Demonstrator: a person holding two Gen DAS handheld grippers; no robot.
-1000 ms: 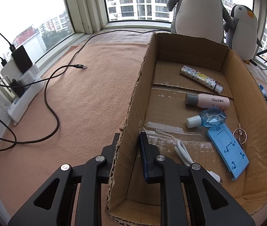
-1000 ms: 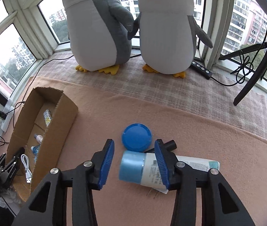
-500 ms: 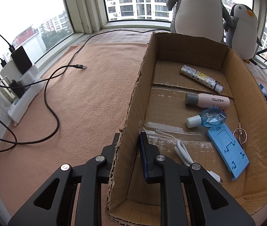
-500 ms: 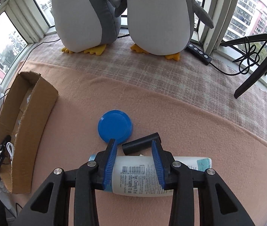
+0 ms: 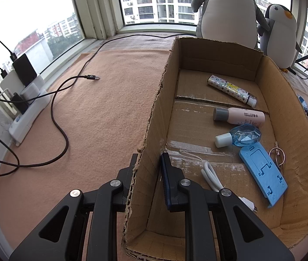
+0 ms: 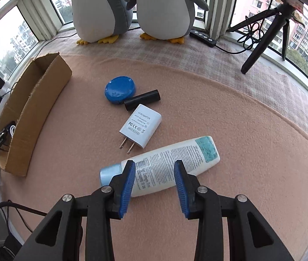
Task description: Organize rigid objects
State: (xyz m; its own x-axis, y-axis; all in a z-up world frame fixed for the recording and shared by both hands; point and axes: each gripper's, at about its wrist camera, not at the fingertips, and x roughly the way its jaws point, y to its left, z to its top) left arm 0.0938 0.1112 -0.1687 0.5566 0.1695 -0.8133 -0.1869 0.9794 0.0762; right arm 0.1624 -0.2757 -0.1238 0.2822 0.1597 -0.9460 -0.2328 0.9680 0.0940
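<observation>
My left gripper (image 5: 148, 163) is shut on the left wall of the cardboard box (image 5: 151, 117), one finger outside, one inside. The box holds a patterned tube (image 5: 232, 89), a pink bottle (image 5: 238, 115), a small blue bottle (image 5: 238, 136), a blue phone stand (image 5: 262, 174), a key ring (image 5: 276, 155) and a white cable (image 5: 212, 176). My right gripper (image 6: 155, 174) is open, its fingers either side of a white lotion bottle (image 6: 160, 167) lying on the blanket. Beyond it lie a white AC adapter (image 6: 139, 128), a black cylinder (image 6: 142, 102) and a blue round case (image 6: 120, 89).
The box also shows at the left of the right wrist view (image 6: 36, 106). Two plush penguins (image 6: 132, 8) stand at the window. A black tripod (image 6: 269, 32) and a remote (image 6: 202, 37) are at the back right. A power strip (image 5: 26, 108) with black cables (image 5: 60, 126) lies left.
My right gripper has pulled back and tilted, bringing the AC adapter into view. Its jaws now stand wider around the lotion bottle. The left gripper has not moved.
</observation>
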